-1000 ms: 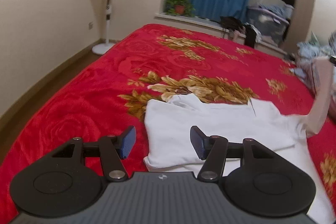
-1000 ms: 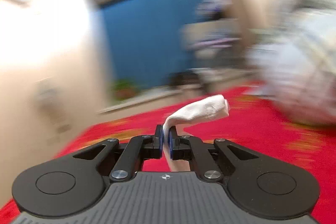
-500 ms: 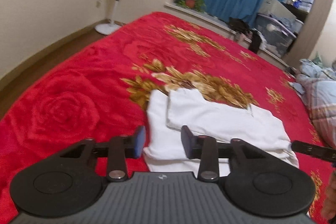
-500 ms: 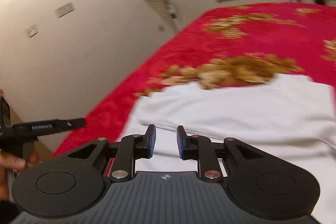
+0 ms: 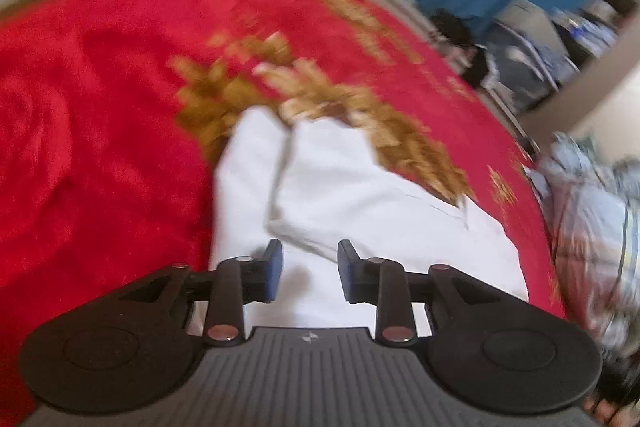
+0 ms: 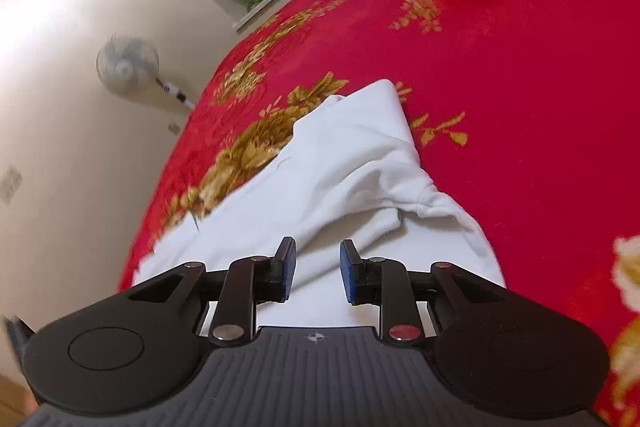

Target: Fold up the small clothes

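On the left wrist view: your left gripper (image 5: 307, 269) hangs parted and empty over the white garment (image 5: 360, 203), poised for its near hem.
Right wrist view: right gripper (image 6: 318, 269) likewise unclenched; folded sleeve (image 6: 360, 155) at 12 o'clock on the red bedspread (image 6: 520, 67).

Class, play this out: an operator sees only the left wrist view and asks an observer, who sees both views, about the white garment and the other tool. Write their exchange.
Operator: My picture is blurred. Is the right tool holding the cloth?
Observer: No. The right tool is open, with nothing between its blue pads, above the white garment.
Operator: I see one layer folded over another. Any detail from your side?
Observer: In the right wrist view a thick folded edge bunches into wrinkles just ahead of that tool.
Operator: What stands beyond the bed there?
Observer: A standing fan by the cream wall, which your view lacks.
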